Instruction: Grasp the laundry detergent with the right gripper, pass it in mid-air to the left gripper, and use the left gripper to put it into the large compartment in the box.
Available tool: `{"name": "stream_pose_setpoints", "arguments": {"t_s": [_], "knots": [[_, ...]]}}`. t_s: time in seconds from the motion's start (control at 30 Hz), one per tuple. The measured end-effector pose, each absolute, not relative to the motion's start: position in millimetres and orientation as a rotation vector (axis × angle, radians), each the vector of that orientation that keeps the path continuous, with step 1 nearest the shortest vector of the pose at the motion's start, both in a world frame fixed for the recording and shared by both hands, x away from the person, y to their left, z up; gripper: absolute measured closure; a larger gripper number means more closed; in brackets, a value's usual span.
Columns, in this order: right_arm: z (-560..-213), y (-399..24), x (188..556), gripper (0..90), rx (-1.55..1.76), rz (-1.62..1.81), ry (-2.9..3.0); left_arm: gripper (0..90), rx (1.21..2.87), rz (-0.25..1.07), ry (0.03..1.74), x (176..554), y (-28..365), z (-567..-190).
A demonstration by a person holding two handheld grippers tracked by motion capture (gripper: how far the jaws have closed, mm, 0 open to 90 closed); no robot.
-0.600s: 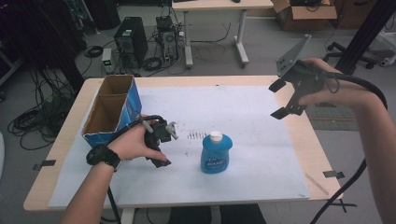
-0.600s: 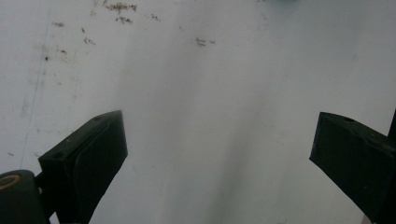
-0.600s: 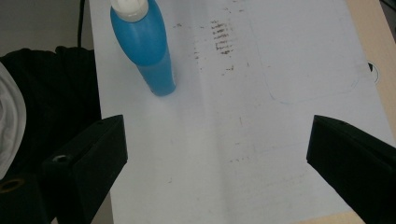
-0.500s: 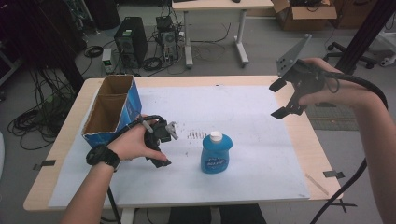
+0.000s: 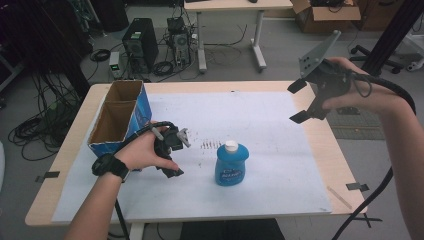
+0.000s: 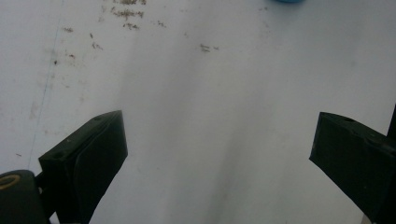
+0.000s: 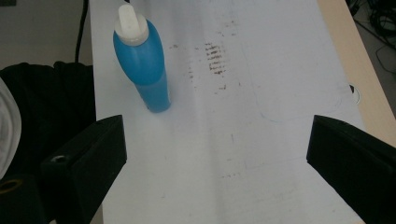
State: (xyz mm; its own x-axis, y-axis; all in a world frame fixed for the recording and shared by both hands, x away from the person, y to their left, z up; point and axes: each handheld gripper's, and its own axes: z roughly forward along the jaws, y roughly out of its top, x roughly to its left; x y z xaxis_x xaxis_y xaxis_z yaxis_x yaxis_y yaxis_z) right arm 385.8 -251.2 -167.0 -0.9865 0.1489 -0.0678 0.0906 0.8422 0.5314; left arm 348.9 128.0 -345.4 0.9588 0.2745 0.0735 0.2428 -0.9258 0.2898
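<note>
Both tongs gape wide; blue bottle [image 5: 231, 165] with white cap stands upright between them.

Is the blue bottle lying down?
No, the bottle stands upright on the table, white cap on top.

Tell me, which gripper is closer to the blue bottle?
Left. The left gripper hangs low just beside the bottle, open. The right gripper is raised over the table's far right side, also open.
</note>
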Motion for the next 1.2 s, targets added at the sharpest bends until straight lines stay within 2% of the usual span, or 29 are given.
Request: {"name": "stream_pose_setpoints", "arguments": {"t_s": [0.73,1.2], "knots": [[-191,-246,380,4.2,0.095,1.152,2.831,4.2,2.802,0.190,0.402,345,129,-338],[-242,-239,386,4.6,0.066,1.419,2.803,4.2,2.773,0.190,0.418,346,129,-338]]}}
